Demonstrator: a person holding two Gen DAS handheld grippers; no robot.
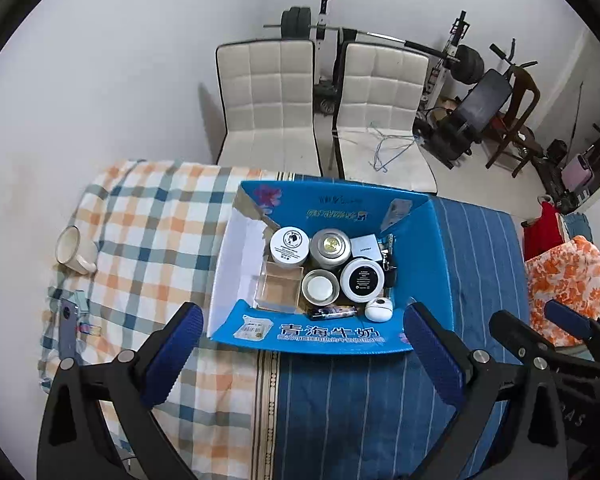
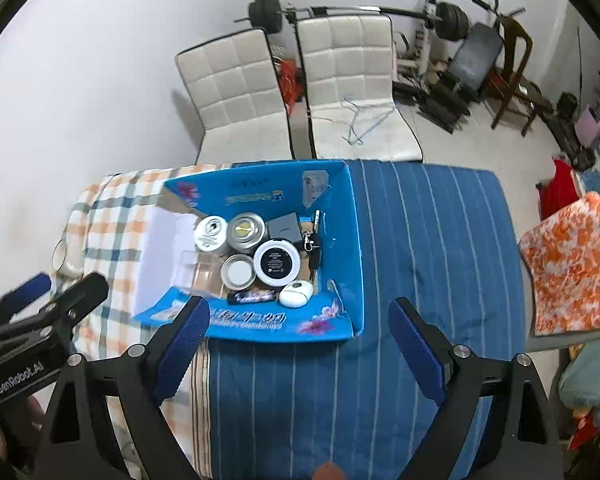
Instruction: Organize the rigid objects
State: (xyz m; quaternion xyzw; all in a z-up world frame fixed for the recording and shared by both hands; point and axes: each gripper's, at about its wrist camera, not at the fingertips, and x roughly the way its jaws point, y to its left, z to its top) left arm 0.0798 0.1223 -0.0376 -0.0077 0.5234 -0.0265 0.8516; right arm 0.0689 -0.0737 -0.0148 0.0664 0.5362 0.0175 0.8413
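Blue box (image 1: pixel 340 334): glossy printed cardboard, white inner wall, brown bare flap. Inside: two brushed metal tins (image 1: pixel 331 249), dull sheen; white jar (image 1: pixel 287 245) and black-lidded jar (image 1: pixel 361 280), smooth plastic; white pebble case (image 1: pixel 378 309), glossy plastic; clear plastic tray (image 1: pixel 280 286). Table cover: woven cloth, checked (image 1: pixel 148 232) left, striped blue (image 1: pixel 476 248) right, matt, wrinkled. Mug (image 1: pixel 74 250) at left edge, glazed ceramic. Gripper pads (image 1: pixel 434 354): blue ribbed rubber on matt black plastic. Chairs (image 1: pixel 268 100): quilted cream leatherette.
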